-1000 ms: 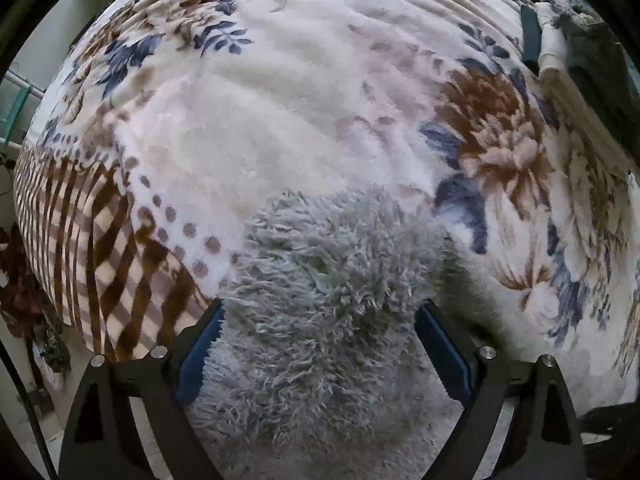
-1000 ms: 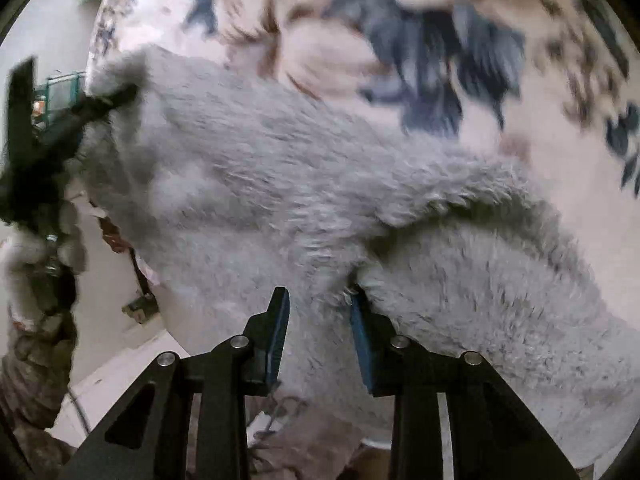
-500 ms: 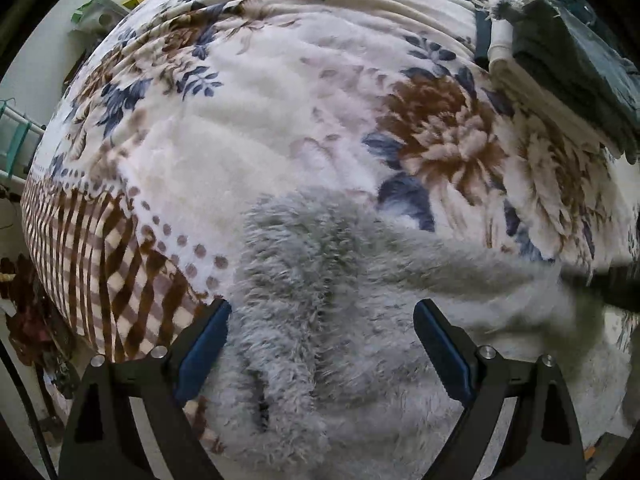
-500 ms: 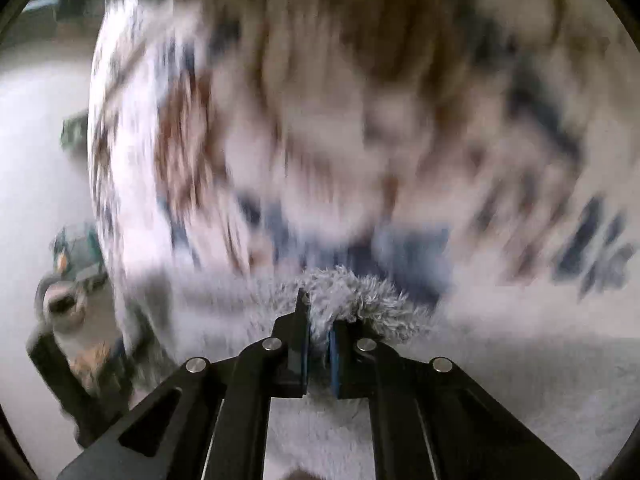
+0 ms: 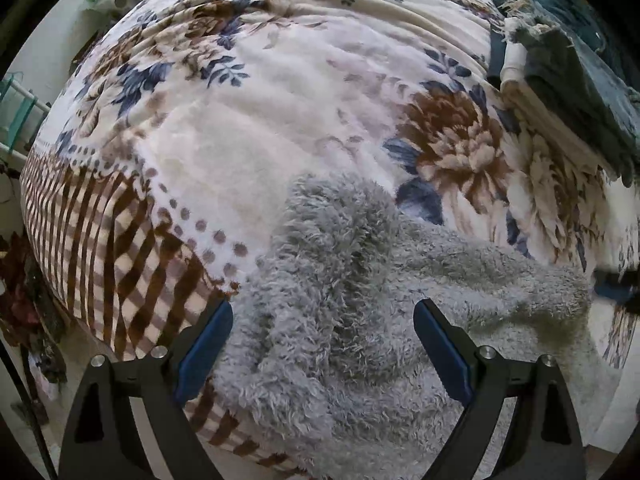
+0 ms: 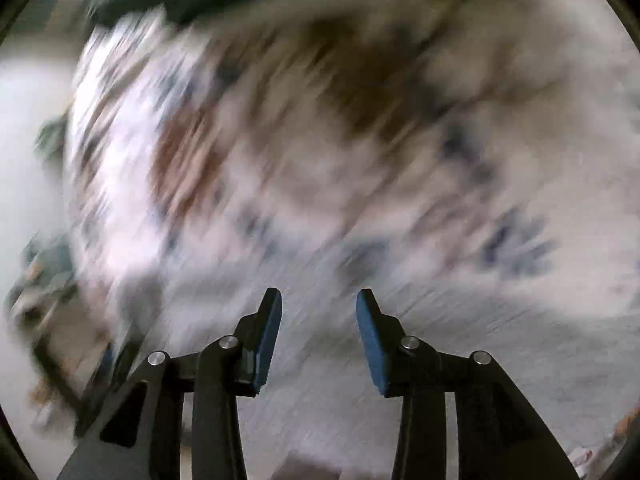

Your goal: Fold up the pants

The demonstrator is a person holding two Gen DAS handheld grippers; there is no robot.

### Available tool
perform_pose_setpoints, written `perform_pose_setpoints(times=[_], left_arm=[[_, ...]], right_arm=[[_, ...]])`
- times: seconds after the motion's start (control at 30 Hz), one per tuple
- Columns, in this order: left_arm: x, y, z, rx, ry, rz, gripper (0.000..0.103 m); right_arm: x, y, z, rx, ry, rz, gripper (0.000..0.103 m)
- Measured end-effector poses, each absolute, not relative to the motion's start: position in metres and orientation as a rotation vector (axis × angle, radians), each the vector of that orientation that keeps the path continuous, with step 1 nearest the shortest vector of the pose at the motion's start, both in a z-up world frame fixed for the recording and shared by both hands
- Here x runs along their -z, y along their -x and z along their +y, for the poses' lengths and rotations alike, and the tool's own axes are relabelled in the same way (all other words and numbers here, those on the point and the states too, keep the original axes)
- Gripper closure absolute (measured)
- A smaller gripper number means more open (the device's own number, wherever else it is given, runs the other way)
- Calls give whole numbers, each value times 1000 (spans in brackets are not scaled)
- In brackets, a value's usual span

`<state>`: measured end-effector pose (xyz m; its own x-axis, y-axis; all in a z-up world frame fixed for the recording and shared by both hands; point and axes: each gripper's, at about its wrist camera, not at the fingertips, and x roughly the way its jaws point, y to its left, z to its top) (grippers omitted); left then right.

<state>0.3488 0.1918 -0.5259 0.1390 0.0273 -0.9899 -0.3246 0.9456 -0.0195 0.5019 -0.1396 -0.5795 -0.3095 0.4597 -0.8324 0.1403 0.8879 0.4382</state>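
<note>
Pants (image 5: pixel 352 320), grey and fluffy: laid on the flowered blanket (image 5: pixel 280 128) of a bed, near its edge, one part folded over toward the right. Step in hand, as judged: a fold just laid and let go. Left gripper (image 5: pixel 323 332): hung above the pants, jaws wide, nothing held. Right gripper (image 6: pixel 319 320): view blurred; jaws just opened, partly apart, nothing seen between them. Next move, as judged: a fresh edge is to be gripped and carried across.
</note>
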Motion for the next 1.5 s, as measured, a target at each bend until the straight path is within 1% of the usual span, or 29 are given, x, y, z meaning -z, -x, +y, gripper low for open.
perform_pose_setpoints(times=[0.07,0.13,0.17,0.23,0.33,0.4,0.47,0.5,0.63,0.67,0.7,0.73,0.77,0.8,0.83,0.87,0.93,1.0,1.13,1.2,1.27,1.33,1.43,1.5], left_arm=[[523,-345,194,-263,264,1401,11],[517,-336,200,-281,285,1362,11],[514,-331,205,-290,301,1340,11],[508,-315,220,-304,360,1292,11],[507,-289,246,-322,513,1282,11],[507,-271,262,-352,598,1283,11],[507,-260,273,-368,665,1280,11],[509,-259,277,-378,671,1289,11],[529,-273,280,-355,663,1344,11],[533,-279,277,-327,663,1345,12],[536,-283,275,-308,656,1344,26],[538,-290,271,-286,645,1336,37],[540,-294,268,-259,645,1328,57],[543,-301,263,-237,631,1332,75],[545,-303,260,-223,630,1334,79],[546,-304,259,-207,648,1324,84],[542,-303,259,-203,655,1301,86],[531,-301,259,-169,682,1261,88],[495,-297,265,-90,782,1131,88],[484,-296,268,-32,840,1056,88],[489,-297,271,-45,814,1067,88],[510,-293,274,-83,803,1107,88],[552,-277,277,-140,766,1238,88],[568,-265,279,-154,770,1293,87]], right_arm=[[605,-491,-130,-327,-396,1926,61],[620,-495,-142,-56,-176,1853,61],[624,-494,-148,11,-196,1829,61],[617,-485,-153,19,-345,1814,61],[582,-457,-156,-35,-460,1745,60],[562,-416,-164,-9,-563,1733,44],[556,-374,-173,35,-651,1753,44],[567,-348,-150,63,-678,1771,44],[591,-256,-157,254,-871,1838,44],[600,-232,-166,306,-953,1847,44],[607,-213,-171,338,-1026,1846,44],[619,-199,-179,368,-1130,1839,44],[631,-184,-187,416,-1216,1844,44],[638,-172,-194,466,-1297,1811,48],[642,-166,-198,473,-1344,1763,56],[641,-166,-202,484,-1318,1746,84],[628,-172,-207,483,-1231,1689,89],[610,-177,-210,463,-1189,1645,92],[559,-184,-219,414,-1100,1501,93],[541,-186,-227,396,-1054,1458,93],[541,-188,-239,409,-1014,1477,93],[547,-185,-251,409,-995,1511,93],[583,-185,-241,361,-953,1651,92],[598,-183,-234,325,-952,1731,83]])
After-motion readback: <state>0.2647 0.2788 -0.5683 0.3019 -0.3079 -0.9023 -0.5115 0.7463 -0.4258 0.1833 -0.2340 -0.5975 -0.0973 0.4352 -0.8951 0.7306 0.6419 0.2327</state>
